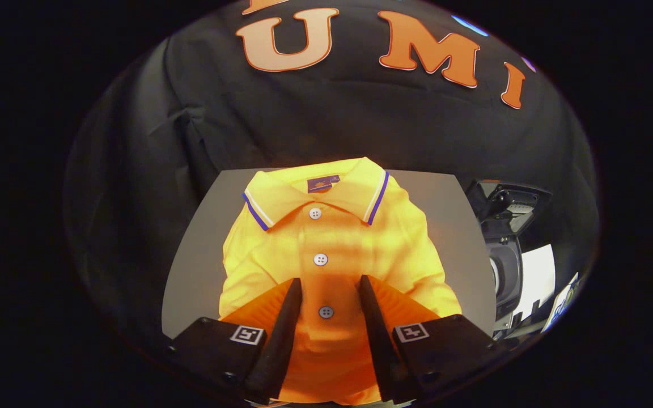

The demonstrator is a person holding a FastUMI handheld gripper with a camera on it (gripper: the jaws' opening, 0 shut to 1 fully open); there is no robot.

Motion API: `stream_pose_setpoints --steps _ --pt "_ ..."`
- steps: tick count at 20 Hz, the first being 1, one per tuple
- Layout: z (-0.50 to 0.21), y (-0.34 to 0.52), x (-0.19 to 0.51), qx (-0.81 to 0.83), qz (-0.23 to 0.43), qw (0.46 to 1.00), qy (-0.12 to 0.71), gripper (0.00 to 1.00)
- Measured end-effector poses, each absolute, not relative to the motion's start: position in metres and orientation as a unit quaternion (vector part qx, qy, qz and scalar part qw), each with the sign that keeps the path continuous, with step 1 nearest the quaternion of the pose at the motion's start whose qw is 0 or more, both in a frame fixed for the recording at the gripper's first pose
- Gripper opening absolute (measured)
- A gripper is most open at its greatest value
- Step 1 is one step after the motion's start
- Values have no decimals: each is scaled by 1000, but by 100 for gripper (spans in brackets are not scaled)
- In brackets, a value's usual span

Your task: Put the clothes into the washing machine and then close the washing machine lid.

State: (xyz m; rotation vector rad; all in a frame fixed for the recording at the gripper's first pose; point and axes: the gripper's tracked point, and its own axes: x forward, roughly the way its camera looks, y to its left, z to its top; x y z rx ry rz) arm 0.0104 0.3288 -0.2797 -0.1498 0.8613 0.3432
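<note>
Tongs [326, 283] spread, hovering over shirt | orange shirt [326, 238] flat on grey table [202, 238], lowest button between fingers | washer [505, 255] off to the right

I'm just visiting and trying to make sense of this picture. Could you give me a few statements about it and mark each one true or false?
1. The orange polo shirt with a blue-striped collar lies flat on the grey table top. True.
2. The tongs are clamped on the shirt. False: the fingers stand apart, open, with the shirt's button strip between them, gripping nothing.
3. The shirt's buttons are done up. True, as far as the three visible buttons show.
4. The shirt is already inside the washing machine. False: it lies on the table; the small washing machine with its raised dark lid stands beside the table.
</note>
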Motion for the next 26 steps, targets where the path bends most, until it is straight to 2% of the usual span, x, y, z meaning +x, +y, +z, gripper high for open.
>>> stream_pose_setpoints --steps 1,2,3,4,6,7,8,11,12,18,26 --pt "-280 330 13 -65 167 893 413 69" --pt "-280 329 13 -67 173 892 412 57" --pt "-279 327 12 -59 171 893 411 57" --pt "-278 329 11 -58 175 893 410 42" --pt "-275 329 11 -58 186 895 402 32" --pt "-275 327 11 -66 193 897 393 31" --pt "-275 327 11 -75 200 899 383 25" --pt "-276 326 13 -75 202 904 369 19" --pt "-274 325 12 -64 199 905 371 12" --pt "-237 310 21 0 224 908 354 12" --pt "-187 203 65 25 209 926 312 12"
